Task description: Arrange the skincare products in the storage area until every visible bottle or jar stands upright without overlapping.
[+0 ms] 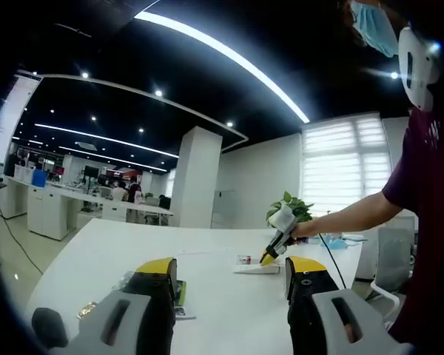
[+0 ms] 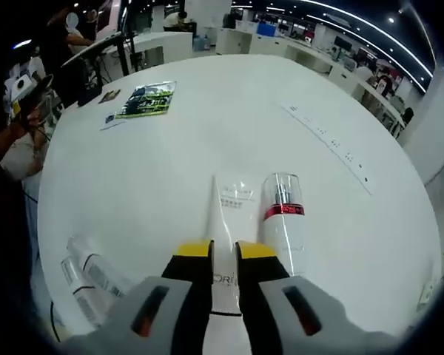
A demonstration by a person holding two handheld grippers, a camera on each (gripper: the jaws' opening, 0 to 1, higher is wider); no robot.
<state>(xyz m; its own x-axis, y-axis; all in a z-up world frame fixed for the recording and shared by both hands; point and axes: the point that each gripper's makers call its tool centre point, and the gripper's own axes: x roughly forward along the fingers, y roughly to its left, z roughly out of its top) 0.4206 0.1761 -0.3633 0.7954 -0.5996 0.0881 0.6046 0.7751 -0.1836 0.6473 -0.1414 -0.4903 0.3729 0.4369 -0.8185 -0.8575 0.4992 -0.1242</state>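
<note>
white tube (image 2: 229,222) lying flat, red-banded bottle (image 2: 283,222) beside

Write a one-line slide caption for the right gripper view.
Right gripper closing its jaws around a white tube lying flat on the white table, beside a red-banded bottle also on its side.

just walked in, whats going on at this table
A person is tidying skincare products on a white table with two handheld grippers. The right gripper is down over a white tube lying flat, jaws either side of it, seemingly not yet shut. A clear bottle with a red band lies beside the tube, and two more bottles lie nearer the edge. The left gripper hangs back, open.
</note>
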